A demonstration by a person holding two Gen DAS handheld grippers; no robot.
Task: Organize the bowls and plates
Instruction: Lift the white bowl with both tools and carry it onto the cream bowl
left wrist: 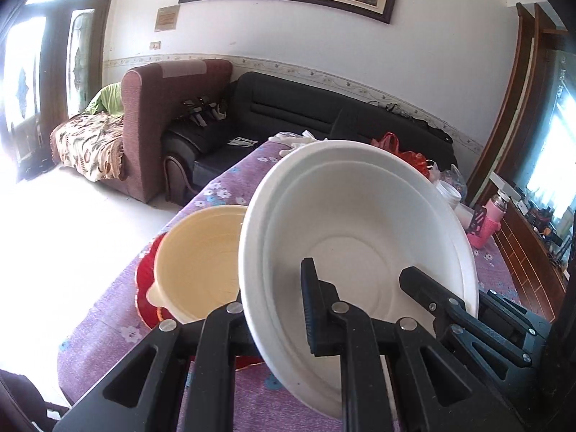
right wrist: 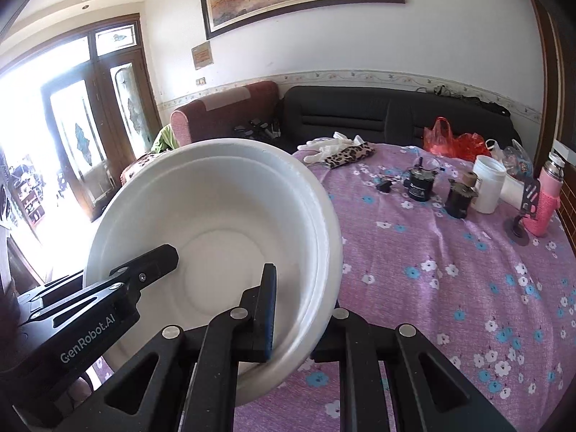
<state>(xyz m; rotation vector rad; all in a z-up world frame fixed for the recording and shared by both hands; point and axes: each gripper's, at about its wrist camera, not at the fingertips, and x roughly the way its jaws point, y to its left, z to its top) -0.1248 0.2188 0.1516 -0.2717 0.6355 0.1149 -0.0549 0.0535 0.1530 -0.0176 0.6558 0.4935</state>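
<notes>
A large white bowl (left wrist: 360, 237) hangs tilted above the purple flowered tablecloth (right wrist: 432, 270), held from both sides. My left gripper (left wrist: 273, 288) is shut on its left rim, one finger inside the bowl and the other hidden behind the wall. My right gripper (right wrist: 306, 295) is shut on the opposite rim of the white bowl (right wrist: 216, 223) in the same way. Each gripper shows in the other's view, the right gripper (left wrist: 432, 295) and the left gripper (right wrist: 151, 262). A cream bowl (left wrist: 198, 262) sits on a red plate (left wrist: 145, 277) at the table's left edge, just left of the white bowl.
At the far right of the table stand a white jar (right wrist: 487, 183), a pink bottle (right wrist: 547, 198), small black devices (right wrist: 419, 183) and a red bag (right wrist: 450, 140). A leopard pouch (right wrist: 347, 156) and gloves lie at the back edge. A dark sofa (right wrist: 360, 115) stands behind.
</notes>
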